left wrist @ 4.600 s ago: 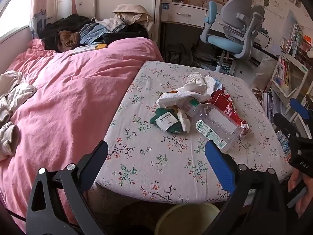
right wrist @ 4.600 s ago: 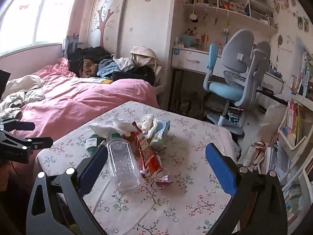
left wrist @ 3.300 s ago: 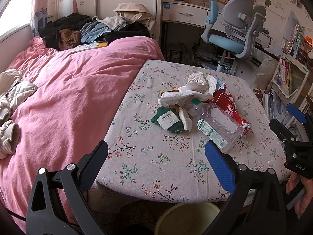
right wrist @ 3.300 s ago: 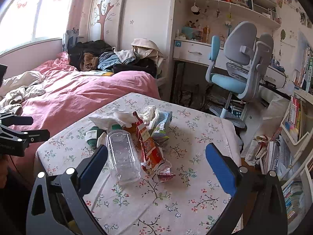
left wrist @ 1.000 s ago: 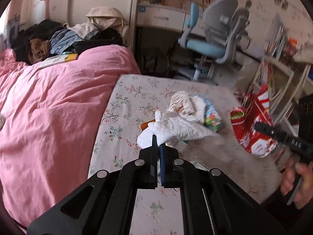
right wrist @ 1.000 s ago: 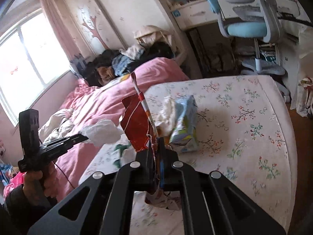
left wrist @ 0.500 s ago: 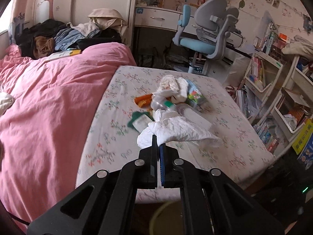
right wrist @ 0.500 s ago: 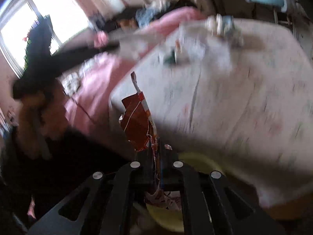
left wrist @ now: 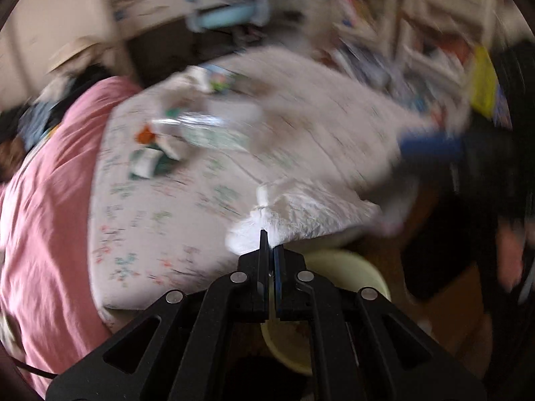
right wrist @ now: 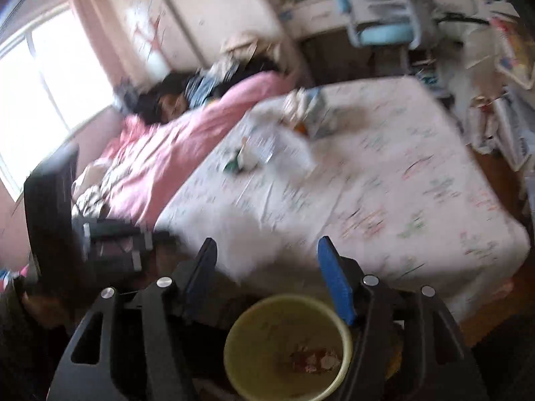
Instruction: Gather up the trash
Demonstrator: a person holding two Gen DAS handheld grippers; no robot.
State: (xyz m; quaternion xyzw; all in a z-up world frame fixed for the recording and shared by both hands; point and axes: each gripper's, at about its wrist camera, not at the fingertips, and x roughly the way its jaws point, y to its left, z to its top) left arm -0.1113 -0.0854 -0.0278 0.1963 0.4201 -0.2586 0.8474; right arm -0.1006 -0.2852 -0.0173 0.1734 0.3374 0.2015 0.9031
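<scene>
My left gripper (left wrist: 269, 250) is shut on a crumpled white tissue (left wrist: 301, 215) and holds it just above the yellow trash bin (left wrist: 347, 267) at the table's near edge. My right gripper (right wrist: 267, 267) is open and empty above the same bin (right wrist: 247, 337); red wrapper scraps (right wrist: 311, 357) lie inside it. On the floral table (left wrist: 301, 127) lie a clear plastic bottle (left wrist: 200, 130), a green packet (left wrist: 147, 163) and a blue tissue pack (right wrist: 317, 113). The left-hand tool (right wrist: 57, 214) shows at the left of the right wrist view.
A pink bed (left wrist: 43, 200) runs along the table's left side, with clothes piled at its head. A blue-grey desk chair (right wrist: 381, 16) and a desk stand behind the table. Bookshelves (left wrist: 434, 33) stand on the right. Both views are motion-blurred.
My right gripper has opened and the red snack wrapper has dropped into the bin. My left gripper has swung toward the bin with the tissue.
</scene>
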